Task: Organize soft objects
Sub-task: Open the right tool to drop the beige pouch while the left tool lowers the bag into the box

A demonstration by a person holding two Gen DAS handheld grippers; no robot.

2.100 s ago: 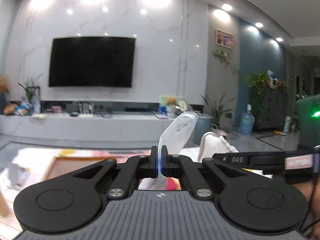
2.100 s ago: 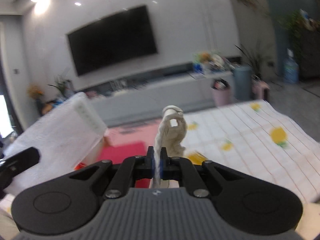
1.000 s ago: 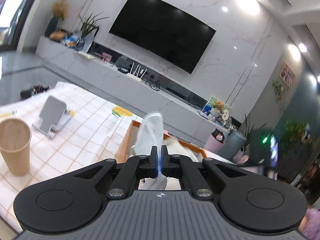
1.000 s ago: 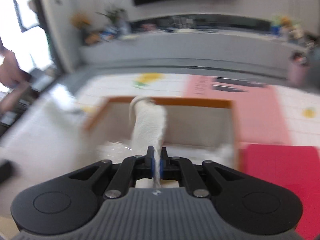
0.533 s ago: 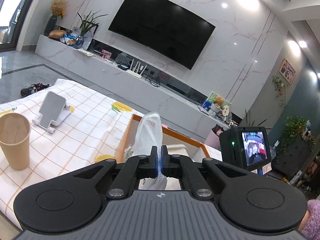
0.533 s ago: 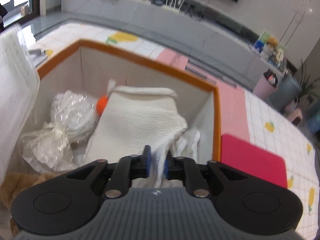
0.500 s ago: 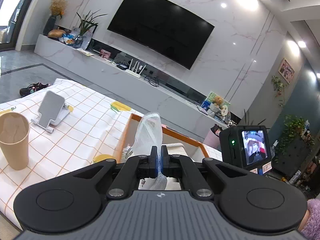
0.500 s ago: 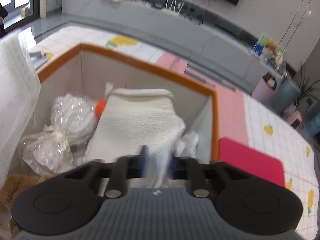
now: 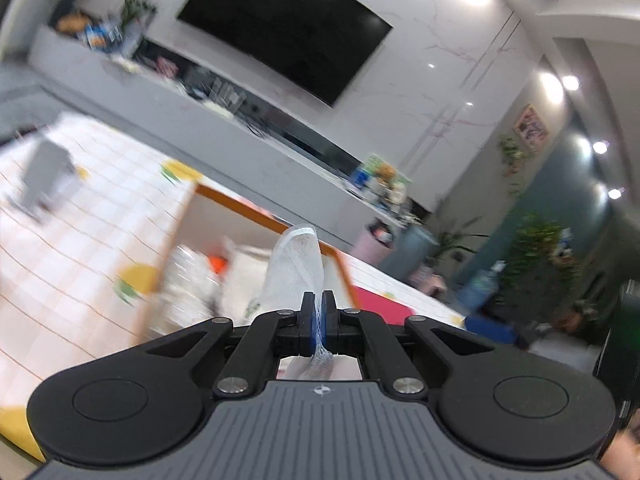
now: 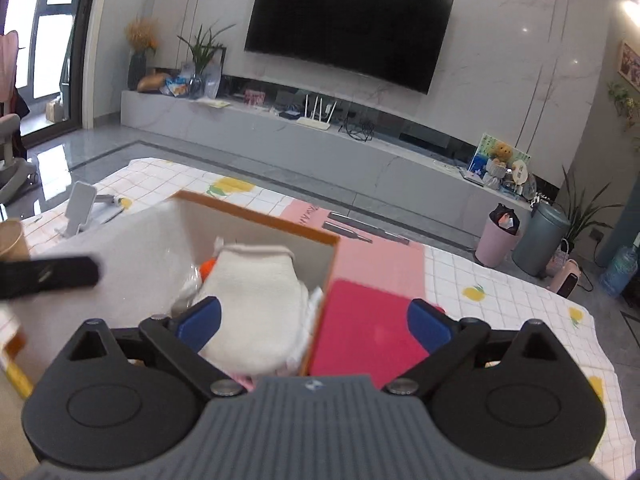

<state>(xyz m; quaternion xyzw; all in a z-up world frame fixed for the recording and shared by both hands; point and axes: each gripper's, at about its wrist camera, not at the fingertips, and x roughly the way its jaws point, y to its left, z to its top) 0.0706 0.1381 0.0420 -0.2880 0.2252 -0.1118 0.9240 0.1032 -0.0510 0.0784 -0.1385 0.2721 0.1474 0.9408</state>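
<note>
The right gripper (image 10: 314, 322) had just spread its jaws wide with nothing between them, and the white terry cloth (image 10: 256, 304) it had carried a second earlier lay loose and rumpled at 12 o'clock in the orange-rimmed box (image 10: 256, 220), so that piece looked put away. The left gripper (image 9: 319, 312) was clamped tight on a thin, see-through mesh bag (image 9: 294, 268), limp and upright, with the box just beyond it at 11 o'clock, likely the next item to drop in. Past the box at 1 o'clock lay a flat, smooth red mat (image 10: 360, 320) on the checked tablecloth (image 10: 520, 312).
</note>
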